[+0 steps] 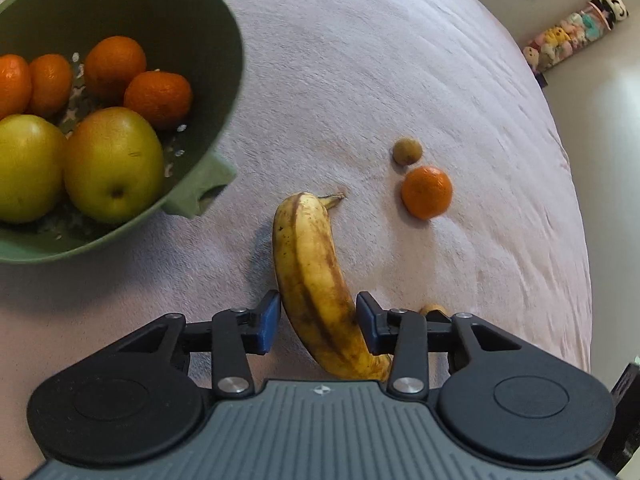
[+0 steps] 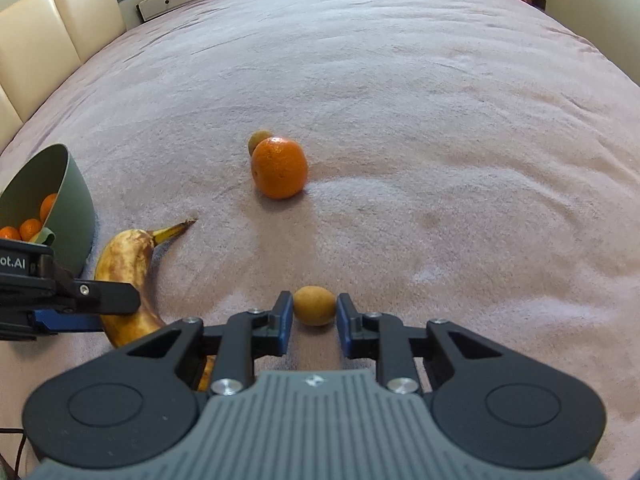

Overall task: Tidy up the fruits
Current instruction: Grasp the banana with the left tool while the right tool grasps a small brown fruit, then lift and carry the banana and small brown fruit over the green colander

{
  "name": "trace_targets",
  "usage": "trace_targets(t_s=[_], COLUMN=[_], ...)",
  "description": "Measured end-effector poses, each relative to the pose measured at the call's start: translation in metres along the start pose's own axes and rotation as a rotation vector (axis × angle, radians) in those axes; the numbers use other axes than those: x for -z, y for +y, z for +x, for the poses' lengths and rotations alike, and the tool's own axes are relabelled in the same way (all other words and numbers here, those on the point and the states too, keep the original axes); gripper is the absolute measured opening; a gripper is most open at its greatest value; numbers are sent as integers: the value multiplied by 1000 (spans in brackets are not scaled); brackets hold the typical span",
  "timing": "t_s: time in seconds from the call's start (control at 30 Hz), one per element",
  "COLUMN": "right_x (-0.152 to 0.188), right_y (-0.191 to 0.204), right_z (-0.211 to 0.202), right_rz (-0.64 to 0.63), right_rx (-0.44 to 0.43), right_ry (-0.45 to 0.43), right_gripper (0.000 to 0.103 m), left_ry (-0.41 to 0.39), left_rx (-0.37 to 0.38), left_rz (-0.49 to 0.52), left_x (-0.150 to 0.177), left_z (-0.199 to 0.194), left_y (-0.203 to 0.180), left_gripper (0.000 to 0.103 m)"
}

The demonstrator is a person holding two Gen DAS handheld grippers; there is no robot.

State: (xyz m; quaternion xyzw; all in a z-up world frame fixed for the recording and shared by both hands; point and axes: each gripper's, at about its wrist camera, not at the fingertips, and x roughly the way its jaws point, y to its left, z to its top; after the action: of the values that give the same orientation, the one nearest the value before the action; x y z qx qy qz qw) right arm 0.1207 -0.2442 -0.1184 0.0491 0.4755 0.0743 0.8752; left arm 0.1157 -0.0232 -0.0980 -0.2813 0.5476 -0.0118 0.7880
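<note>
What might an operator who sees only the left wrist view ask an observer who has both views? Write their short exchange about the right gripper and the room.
Operator: I have the banana between my pads. Where is the right gripper?
Observer: The right gripper is shut on a small brown fruit that lies on the blanket.
Operator: What stands beyond the bowl's side of the bed?
Observer: Cream padded headboard panels run along the edge past the green bowl.
</note>
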Motion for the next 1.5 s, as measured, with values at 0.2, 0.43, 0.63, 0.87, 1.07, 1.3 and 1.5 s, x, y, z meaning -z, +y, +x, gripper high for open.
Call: trace_targets(t_s=[0.2,0.43,0.63,0.87,1.07,1.3,1.5], right_x=[-1,-1,0,0,-2,-3,-9], right_y=[-1,-1,1,7,18,31,50], right_z=[1,3,4,-2,-11,-19,-33], right_rz=[9,6,0,-25,-46,-62,-93], right_rx=[-3,-5,-4,12,-10,-31,-54], right_ry=[-3,0,-6,-15,-39,-50,-91], right_gripper=[21,22,22,22,22,22,22], left_ry=[-13,-35,-61,-77,-101,-137,-174], left_rx=[-54,-105,-112,-90,-64,-46,-11], left_rz=[-26,-11,27,52,83,91,93], left_x=[0,7,13,13,13,14,12], left_z=[7,19,20,11,-2,-22,-44], left_y=[2,-6,-8,-11,-15,-13,-11], left_gripper=[48,60,54,47,43,43,43])
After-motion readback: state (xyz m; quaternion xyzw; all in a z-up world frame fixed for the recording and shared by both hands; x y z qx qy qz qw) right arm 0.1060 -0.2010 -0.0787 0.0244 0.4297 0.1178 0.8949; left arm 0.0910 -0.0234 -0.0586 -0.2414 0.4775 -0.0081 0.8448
